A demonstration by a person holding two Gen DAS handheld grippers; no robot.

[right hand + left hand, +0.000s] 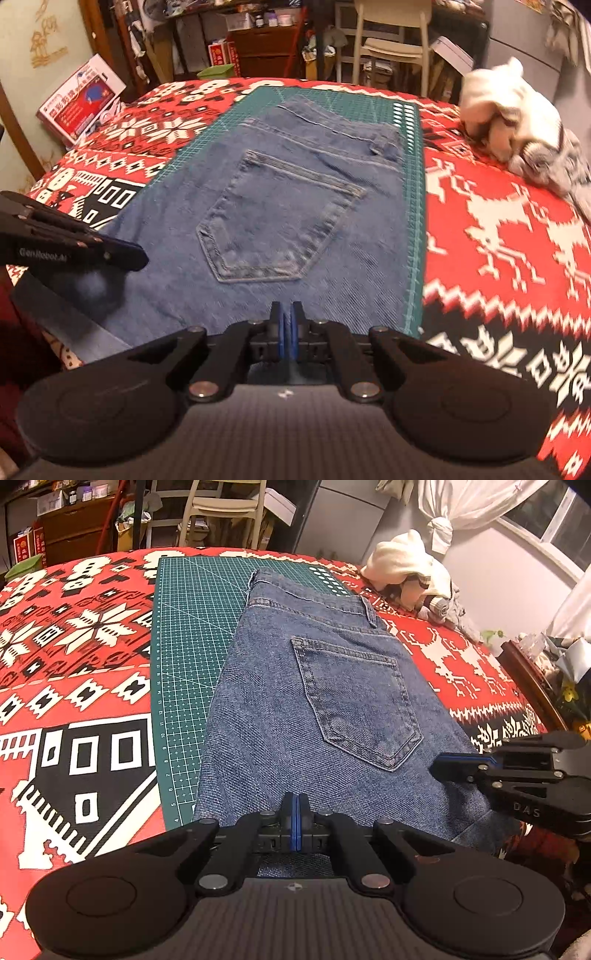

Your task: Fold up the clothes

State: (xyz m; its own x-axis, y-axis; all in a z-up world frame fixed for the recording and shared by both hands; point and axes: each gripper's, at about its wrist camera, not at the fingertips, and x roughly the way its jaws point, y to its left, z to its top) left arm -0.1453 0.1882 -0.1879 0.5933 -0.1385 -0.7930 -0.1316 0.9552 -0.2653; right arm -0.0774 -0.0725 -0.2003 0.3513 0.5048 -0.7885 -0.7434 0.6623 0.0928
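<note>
Patterned blanket (74, 635), jeans (314, 701), printed box (79, 98) right-view only

Blue jeans (314, 709), seemingly red patterned cloth (85, 635)

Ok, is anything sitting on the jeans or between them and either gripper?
Nothing visible. The jeans lie flat on the green mat, pocket side up, with nothing on top. The left gripper and right gripper are both at the near edge, jaws closed. The white clothes pile lies apart, at the far right.
</note>
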